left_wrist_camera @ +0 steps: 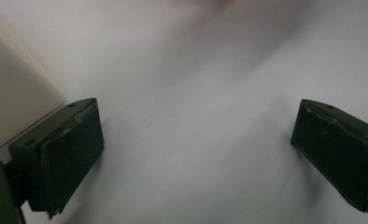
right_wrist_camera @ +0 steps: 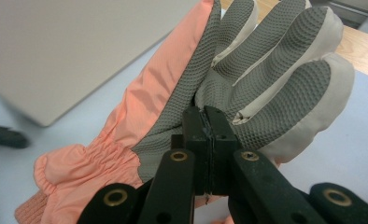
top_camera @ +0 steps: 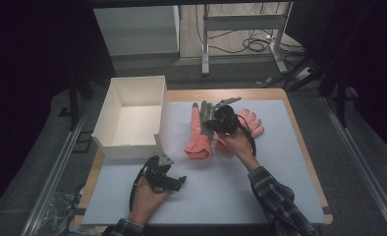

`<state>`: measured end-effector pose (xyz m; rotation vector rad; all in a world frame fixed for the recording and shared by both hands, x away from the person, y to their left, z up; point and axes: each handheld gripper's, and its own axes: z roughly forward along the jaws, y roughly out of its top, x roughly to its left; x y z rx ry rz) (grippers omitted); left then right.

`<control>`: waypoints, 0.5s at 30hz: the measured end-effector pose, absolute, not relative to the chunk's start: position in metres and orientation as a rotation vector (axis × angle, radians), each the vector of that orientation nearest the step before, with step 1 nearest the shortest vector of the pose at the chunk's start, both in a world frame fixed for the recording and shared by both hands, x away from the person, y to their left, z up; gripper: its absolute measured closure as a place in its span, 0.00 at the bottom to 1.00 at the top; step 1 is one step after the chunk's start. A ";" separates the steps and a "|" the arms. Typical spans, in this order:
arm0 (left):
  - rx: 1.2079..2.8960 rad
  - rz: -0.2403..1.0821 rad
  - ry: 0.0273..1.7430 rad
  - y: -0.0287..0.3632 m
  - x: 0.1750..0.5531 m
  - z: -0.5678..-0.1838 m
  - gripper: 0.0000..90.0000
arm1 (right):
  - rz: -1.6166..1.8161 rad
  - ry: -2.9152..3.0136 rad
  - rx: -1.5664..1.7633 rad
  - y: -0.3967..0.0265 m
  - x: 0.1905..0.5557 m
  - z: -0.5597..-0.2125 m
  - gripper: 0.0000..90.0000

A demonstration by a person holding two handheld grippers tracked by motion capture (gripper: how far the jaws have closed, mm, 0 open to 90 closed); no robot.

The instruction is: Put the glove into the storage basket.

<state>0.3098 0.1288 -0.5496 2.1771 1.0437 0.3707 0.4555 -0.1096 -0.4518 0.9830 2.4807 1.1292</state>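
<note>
Blue mat [top_camera: 216, 187]; right gripper [right_wrist_camera: 205, 116] pinches glove [right_wrist_camera: 247, 74]

Looks like a lab or recording workspace: dark curtains all round, a wooden table [top_camera: 299, 142] under a pale blue mat [top_camera: 231, 187], metal floor rails [top_camera: 54, 172], a metal frame stand [top_camera: 240, 29] behind with loose cables [top_camera: 255, 45] across the floor

peach-grey glove [right_wrist_camera: 182, 88], palm up
</note>
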 end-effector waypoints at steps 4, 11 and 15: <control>2.176 0.369 1.044 0.129 0.310 -0.550 0.02 | 1.171 2.513 0.947 -0.116 0.444 -0.444 0.99; 2.177 0.370 1.043 0.129 0.310 -0.549 0.02 | 1.227 2.574 0.887 -0.131 0.419 -0.438 0.99; 2.178 0.371 1.042 0.129 0.310 -0.549 0.02 | 1.246 2.599 0.874 -0.141 0.399 -0.438 0.99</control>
